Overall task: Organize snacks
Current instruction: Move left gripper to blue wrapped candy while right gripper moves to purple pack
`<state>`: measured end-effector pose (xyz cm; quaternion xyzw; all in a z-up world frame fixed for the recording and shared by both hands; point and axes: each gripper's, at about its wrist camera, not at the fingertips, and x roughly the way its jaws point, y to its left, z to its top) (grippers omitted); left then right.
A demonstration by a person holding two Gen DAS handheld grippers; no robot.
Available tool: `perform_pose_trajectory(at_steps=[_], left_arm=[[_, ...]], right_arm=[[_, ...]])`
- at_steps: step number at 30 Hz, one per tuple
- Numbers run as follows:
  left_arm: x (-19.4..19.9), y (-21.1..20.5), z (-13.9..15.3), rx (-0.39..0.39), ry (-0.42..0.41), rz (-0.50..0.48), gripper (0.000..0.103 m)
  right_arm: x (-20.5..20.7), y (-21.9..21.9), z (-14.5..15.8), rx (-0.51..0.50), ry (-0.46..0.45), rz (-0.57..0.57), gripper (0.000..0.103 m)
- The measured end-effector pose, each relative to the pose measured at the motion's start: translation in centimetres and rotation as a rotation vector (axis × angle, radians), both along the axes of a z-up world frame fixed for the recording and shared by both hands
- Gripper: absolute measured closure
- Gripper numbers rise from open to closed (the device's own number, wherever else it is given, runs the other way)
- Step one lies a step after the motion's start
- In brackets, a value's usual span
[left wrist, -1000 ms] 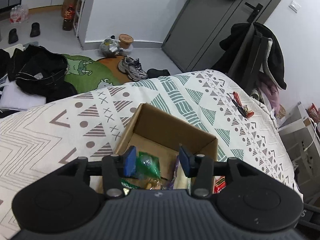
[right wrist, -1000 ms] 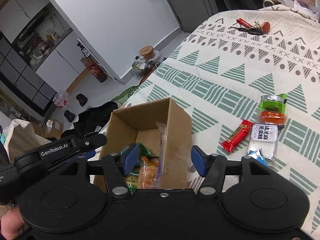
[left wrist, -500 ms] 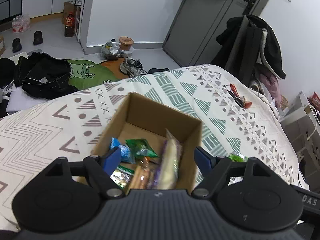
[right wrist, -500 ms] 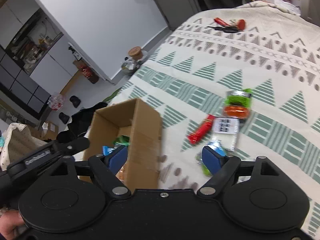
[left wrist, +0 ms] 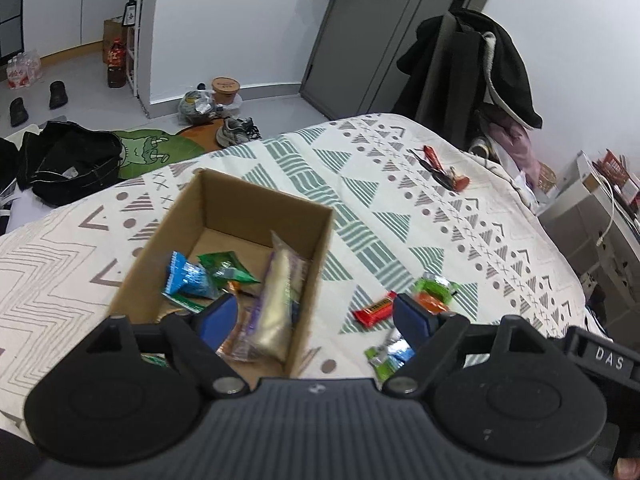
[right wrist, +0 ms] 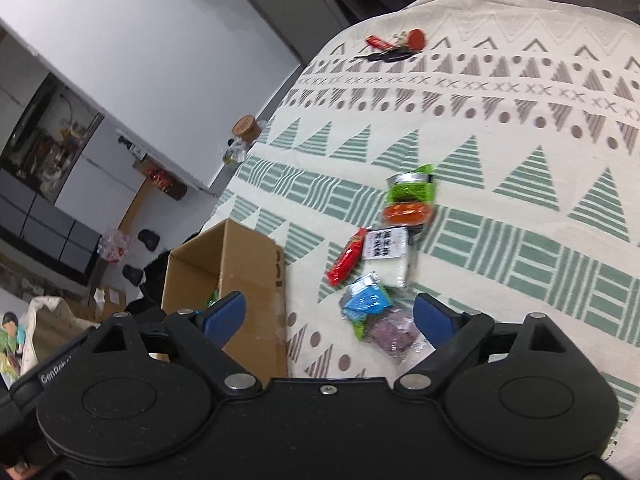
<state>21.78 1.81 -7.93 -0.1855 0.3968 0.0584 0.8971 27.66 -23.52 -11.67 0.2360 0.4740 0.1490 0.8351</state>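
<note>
A brown cardboard box (left wrist: 256, 210) (right wrist: 248, 256) sits on the patterned bedspread and holds several snack packets, among them a blue one (left wrist: 188, 278) and a long pale one (left wrist: 280, 300). To its right lie loose snacks: a red bar (left wrist: 374, 312) (right wrist: 347, 258), a green and orange packet (right wrist: 410, 200), a white packet (right wrist: 386, 254), a blue packet (right wrist: 364, 300) and a purple one (right wrist: 392, 334). My left gripper (left wrist: 310, 318) hangs over the box's right wall, jaws opening, nothing between them. My right gripper (right wrist: 330, 316) hovers above the loose snacks, jaws opening and empty.
Keys with a red tag (left wrist: 444, 170) (right wrist: 394, 46) lie farther up the bedspread (left wrist: 400, 216). A coat-draped chair (left wrist: 468, 68) stands behind the bed. Shoes (left wrist: 238, 130), a black bag (left wrist: 68, 164) and a green rug are on the floor to the left.
Both grippers let go of packets into the box, opened wide and swung right. The left one now straddles the box's right wall; the right one has left the box for the loose snacks.
</note>
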Motion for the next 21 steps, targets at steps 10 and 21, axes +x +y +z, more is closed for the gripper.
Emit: perform_pose_trajectory(at_steps=[10, 21], left_arm=[[0.6, -4.7, -0.6, 0.009, 0.009, -0.063, 0.019], [2.3, -8.2, -3.4, 0.022, 0.089, -0.089, 0.007]], right_arm=[[0.4, -3.4, -1.3, 0.064, 0.057, -0.052, 0.005], [1.2, -5.3, -4.0, 0.134, 0.152, -0.112, 0.0]])
